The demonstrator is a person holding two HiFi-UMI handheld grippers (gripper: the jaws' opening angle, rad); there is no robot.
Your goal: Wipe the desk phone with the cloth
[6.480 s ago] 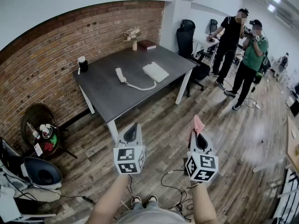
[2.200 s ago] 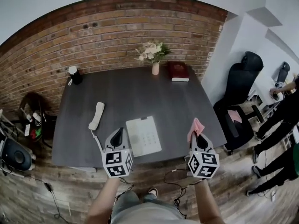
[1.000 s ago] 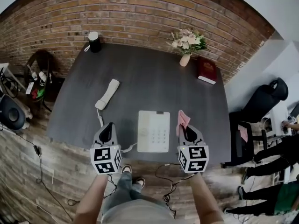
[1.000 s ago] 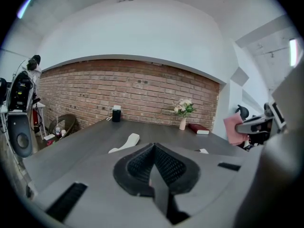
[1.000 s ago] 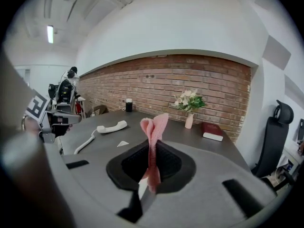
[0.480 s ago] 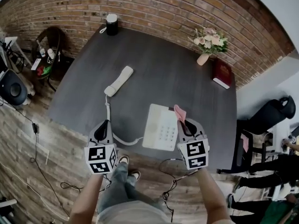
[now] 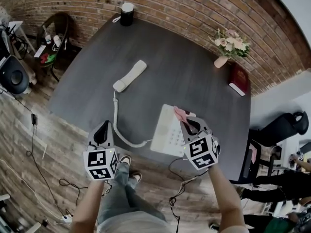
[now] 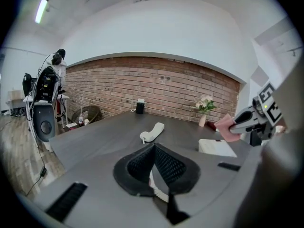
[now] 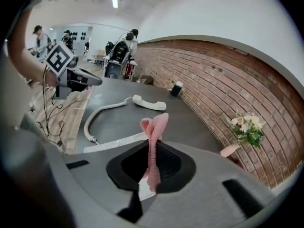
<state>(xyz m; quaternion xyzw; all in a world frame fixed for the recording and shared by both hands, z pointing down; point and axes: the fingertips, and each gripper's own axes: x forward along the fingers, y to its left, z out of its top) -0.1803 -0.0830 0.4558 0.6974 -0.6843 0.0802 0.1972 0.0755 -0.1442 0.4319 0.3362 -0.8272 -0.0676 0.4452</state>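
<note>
The white desk phone base lies near the front edge of the dark table. Its handset lies off the base to the far left, joined by a coiled cord. My right gripper hangs over the base's right side, shut on a pink cloth that sticks up past the jaws. In the right gripper view the base's edge shows just below the jaws. My left gripper is shut on nothing at the table's front edge, left of the base.
A vase of flowers, a red book and a black cylinder stand along the brick wall side. A black office chair is at the right. Cables lie on the wood floor.
The right gripper has carried the cloth forward over the phone base's right side. The left gripper stays back at the table's front edge. The view has swung left.
</note>
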